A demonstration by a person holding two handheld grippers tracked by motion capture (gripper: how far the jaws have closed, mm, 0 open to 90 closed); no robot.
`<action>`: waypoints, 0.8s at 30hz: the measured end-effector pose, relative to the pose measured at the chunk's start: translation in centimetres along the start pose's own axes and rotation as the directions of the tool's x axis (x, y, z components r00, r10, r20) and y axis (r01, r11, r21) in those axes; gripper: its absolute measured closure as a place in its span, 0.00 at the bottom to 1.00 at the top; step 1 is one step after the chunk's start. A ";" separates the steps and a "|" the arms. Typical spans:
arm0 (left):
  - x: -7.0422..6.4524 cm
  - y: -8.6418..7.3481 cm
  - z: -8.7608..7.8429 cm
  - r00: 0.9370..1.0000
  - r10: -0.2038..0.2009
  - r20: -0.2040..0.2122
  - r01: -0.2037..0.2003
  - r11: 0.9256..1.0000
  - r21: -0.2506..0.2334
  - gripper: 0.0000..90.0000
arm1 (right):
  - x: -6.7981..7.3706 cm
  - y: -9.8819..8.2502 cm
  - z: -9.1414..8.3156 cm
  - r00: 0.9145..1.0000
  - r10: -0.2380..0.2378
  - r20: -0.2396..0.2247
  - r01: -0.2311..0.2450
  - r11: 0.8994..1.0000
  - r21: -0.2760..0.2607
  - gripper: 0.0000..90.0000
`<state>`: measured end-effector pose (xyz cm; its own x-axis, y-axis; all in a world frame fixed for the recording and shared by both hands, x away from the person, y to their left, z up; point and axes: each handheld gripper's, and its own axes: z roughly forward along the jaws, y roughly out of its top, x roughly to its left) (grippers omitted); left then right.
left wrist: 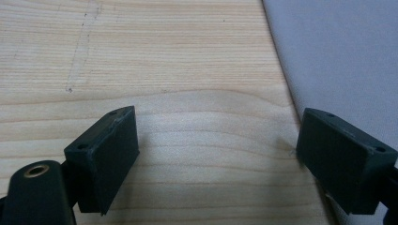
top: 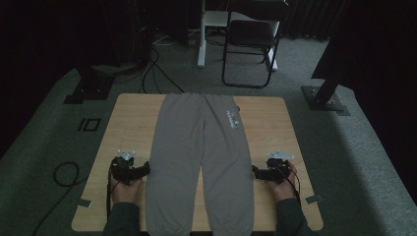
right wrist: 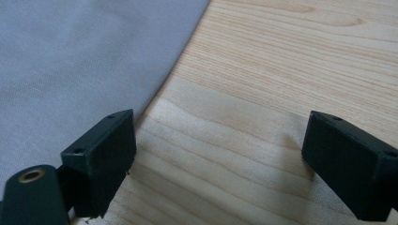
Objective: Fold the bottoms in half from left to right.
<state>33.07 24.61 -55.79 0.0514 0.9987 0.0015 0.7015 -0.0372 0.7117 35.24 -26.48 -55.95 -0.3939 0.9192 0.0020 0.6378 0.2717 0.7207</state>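
A pair of light grey fabric sweatpants (top: pixel 199 162) lies flat along the middle of the rectangular light wooden desk (top: pixel 265 115). The waistband is at the far edge, and the two legs run toward the person, with the cuffs at the near edge. A small printed patch (top: pixel 232 118) sits on the upper part of the leg at the right of the high view.

The left gripper (top: pixel 146 169) rests low over the desk just beside the outer edge of the left trouser leg. In the left gripper view its fingers (left wrist: pixel 110 157) are spread wide and released, with bare wood grain between them; the grey fabric edge (left wrist: pixel 338 61) runs past the right finger. Nothing is grasped.

The right gripper (top: pixel 254 170) is placed likewise at the outer edge of the right trouser leg. In the right gripper view its fingers (right wrist: pixel 105 159) are released and stand well apart over bare wood, with the grey fabric (right wrist: pixel 80 61) reaching to the left finger. Nothing is grasped.

The desk surface is pale pine-like board with visible grain and a faint scratch line (left wrist: pixel 82 44). Two small tape strips (top: pixel 84 202) mark the near corners.

The room is dim. The desk stands on grey carpet (top: pixel 369 152). A black folding chair (top: pixel 250 42) and a white stand leg (top: pixel 200 34) stand beyond the far edge. Black cables (top: pixel 150 69) trail across the floor, and black base plates (top: pixel 324 101) sit to either side.
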 end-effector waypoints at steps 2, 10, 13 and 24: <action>0.0 -0.1 -0.1 1.000 0.000 0.000 0.000 1.000 -0.001 0.16 | 0.0 0.0 0.0 1.000 0.000 0.000 0.000 1.000 0.000 0.11; 0.3 -0.3 -1.1 1.000 -0.015 0.009 0.015 1.000 0.001 0.45 | 0.0 0.1 0.1 1.000 -0.002 -0.002 0.002 1.000 0.000 0.11; 0.2 -0.3 -1.8 0.993 -0.044 0.105 0.049 0.998 -0.038 0.46 | 0.0 0.1 0.1 1.000 -0.002 -0.002 0.002 1.000 0.000 0.11; -2.7 -0.5 -1.4 0.983 0.058 0.174 -0.058 0.998 -0.006 0.43 | 0.0 0.1 0.1 1.000 -0.002 -0.002 0.002 1.000 0.000 0.11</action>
<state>31.61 21.93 -55.14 0.2146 0.9735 -0.0793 0.6932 -0.0946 0.7145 35.34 -26.47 -55.95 -0.3964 0.9181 0.0016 0.6369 0.2738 0.7207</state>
